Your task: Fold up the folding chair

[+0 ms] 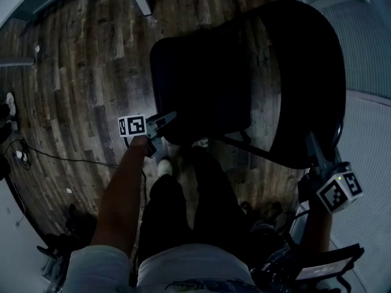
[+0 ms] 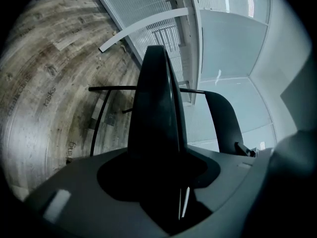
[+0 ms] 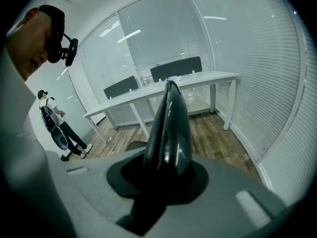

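The black folding chair stands in front of me in the head view, with its seat [image 1: 201,84] in the middle and its curved backrest [image 1: 305,72] to the right. My left gripper [image 1: 164,123] is shut on the seat's near left edge. In the left gripper view the seat [image 2: 156,98] runs edge-on into the left gripper [image 2: 163,182], with the backrest [image 2: 225,118] behind it. My right gripper [image 1: 314,159] is shut on the backrest's lower rim. The right gripper view shows that glossy rim [image 3: 168,128] wedged in the right gripper [image 3: 158,177].
Wood-plank floor [image 1: 79,72] lies around the chair, with a cable [image 1: 61,158] across it at the left. A blinds-covered glass wall [image 1: 366,60] is close on the right. A long white table [image 3: 163,90] and a standing person [image 3: 54,123] are farther off.
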